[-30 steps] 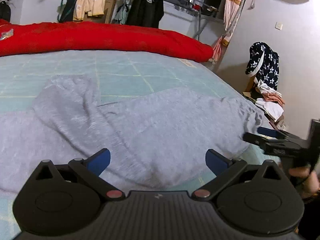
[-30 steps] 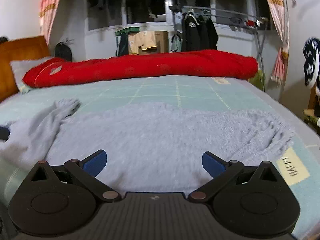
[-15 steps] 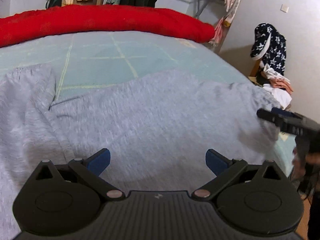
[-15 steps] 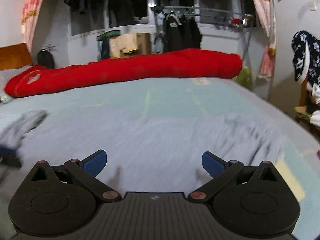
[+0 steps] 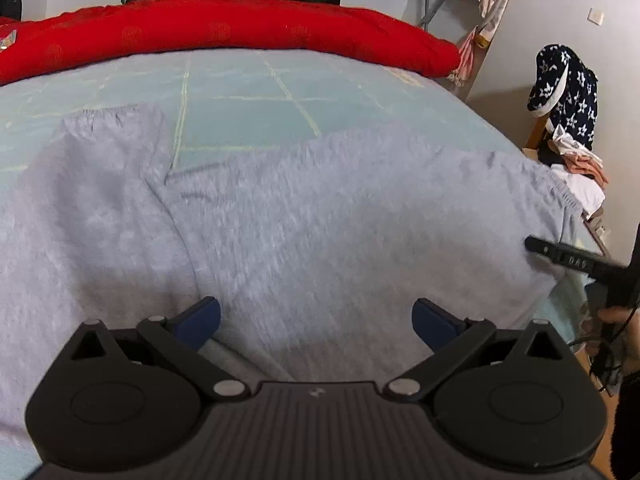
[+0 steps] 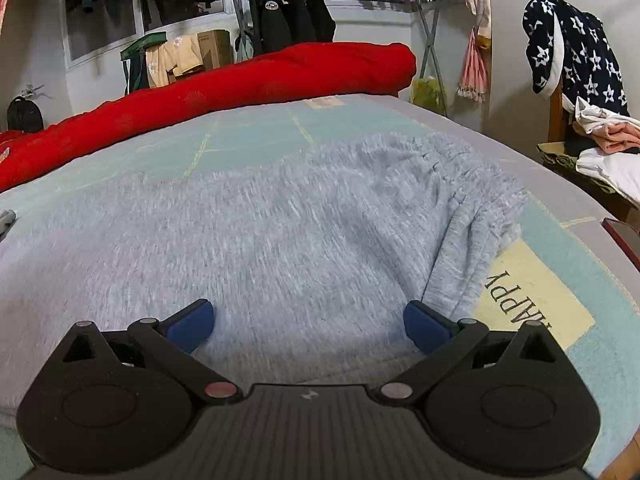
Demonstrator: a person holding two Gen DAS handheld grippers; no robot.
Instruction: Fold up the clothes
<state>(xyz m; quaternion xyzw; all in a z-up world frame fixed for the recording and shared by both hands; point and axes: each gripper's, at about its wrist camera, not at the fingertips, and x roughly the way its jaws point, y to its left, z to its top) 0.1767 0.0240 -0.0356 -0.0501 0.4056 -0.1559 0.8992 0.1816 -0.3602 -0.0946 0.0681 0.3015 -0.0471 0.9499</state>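
Soft, fuzzy grey sweatpants (image 5: 320, 216) lie spread flat across the pale green, grid-lined bed sheet (image 5: 240, 92), the gathered elastic waistband (image 6: 472, 200) bunched near the bed's right edge beside a cream "HAPPY" patch (image 6: 528, 296). Left gripper (image 5: 316, 318) and right gripper (image 6: 306, 322) hover low over the fabric, blue-padded fingers spread wide, gripping nothing. A plump red quilt (image 6: 240, 88) sits rolled along the far side.

Pants (image 6: 260, 240) spread flat on bed (image 6: 248, 136), waistband to the right. Quilt (image 6: 240, 84) behind along bed's far edge. Chair (image 6: 560, 120) with clothes right of bed.
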